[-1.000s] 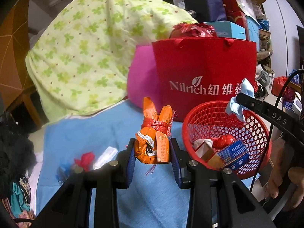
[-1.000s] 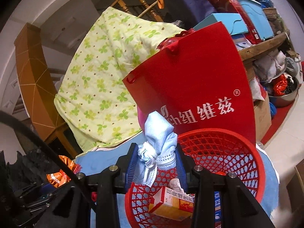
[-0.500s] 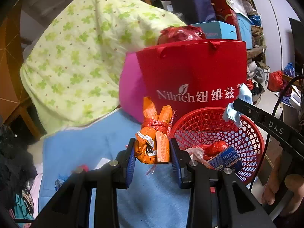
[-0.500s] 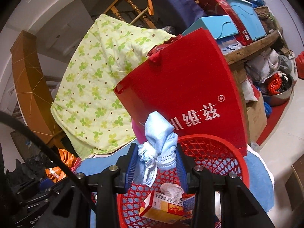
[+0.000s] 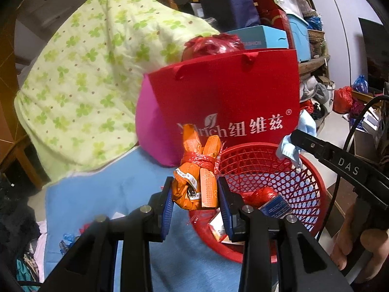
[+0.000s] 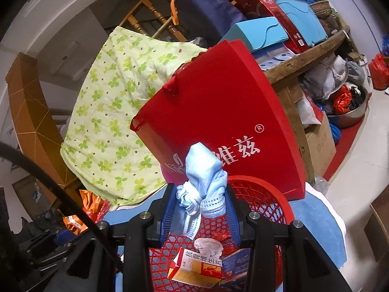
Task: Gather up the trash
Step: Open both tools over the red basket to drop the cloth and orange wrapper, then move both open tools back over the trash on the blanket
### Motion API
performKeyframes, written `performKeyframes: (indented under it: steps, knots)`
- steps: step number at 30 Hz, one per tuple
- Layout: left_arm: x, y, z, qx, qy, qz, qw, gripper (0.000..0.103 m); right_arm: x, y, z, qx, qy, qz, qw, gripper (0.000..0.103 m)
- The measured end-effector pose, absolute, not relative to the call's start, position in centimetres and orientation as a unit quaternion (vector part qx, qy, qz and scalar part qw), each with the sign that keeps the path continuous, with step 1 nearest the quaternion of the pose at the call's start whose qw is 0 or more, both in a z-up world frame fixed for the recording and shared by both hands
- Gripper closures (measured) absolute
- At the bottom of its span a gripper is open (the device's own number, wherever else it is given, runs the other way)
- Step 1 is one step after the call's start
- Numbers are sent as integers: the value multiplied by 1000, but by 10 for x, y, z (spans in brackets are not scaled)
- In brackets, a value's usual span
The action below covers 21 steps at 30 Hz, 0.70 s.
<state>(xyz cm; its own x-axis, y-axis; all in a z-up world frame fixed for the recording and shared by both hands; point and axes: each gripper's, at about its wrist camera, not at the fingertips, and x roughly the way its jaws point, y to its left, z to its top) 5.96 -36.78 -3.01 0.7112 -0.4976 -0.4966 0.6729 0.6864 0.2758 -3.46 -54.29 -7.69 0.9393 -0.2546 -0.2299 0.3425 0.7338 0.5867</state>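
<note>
While both grippers carry a piece of trash, the step in hand looks like the drop-off into the red basket (image 5: 312, 187), w/ neither piece let go yet.

Left to right on the blue cloth (image 5: 102, 194) that covers the surface: a few small scraps, red and blue (image 5: 73, 237), lie near its left edge, prob. still to be collected. Next, the left gripper (image 5: 195, 196) has its jaws nearly closed, pads pressed on both sides of the orange wrapper bundle (image 5: 198, 170), which is tied w/ a red strip and stands upright betw. the fingers, at the basket's left rim and not clearly over the opening. The basket sits at the cloth's right edge, just in front of the red paper bag (image 5: 231, 97), and already holds a small box, a blue pack and red bits.

The right gripper (image 6: 200, 208) is closed on a crumpled light-blue mask (image 6: 203, 177), straps dangling, held above the basket's near rim (image 6: 267, 194).

Next move, as a judgement: the right only needs its jaws opened, since the mask hangs over the mesh. The left should shift right, past the rim, before release; otherwise the bundle may land on the cloth or catch the rim.
</note>
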Motion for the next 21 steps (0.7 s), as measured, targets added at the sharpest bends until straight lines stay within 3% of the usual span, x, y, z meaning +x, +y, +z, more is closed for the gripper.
performKeyframes:
  steps: [8,9,11,12,13,21]
  knots:
    - [66,-383,-45,193,220,-390,873,65,-40,-555,-86,357,69,-168,916,61]
    - [67,-385,-47,191,225,-394,870,63,-39,-557,-87,360,72,-168,915,60]
    - [70,-385,-52,181,232,-405,865,43,-37,-558,-89,365,80,-168,912,57]
    - [70,-384,-53,179,232,-407,865,42,-35,-559,-90,370,85,-167,910,47]
    - [71,-383,-55,179,230,-406,866,41,-35,-558,-91,373,85,-165,909,40]
    - [80,-356,-60,189,223,-357,887,41,-28,-545,-84,358,82,-162,916,39]
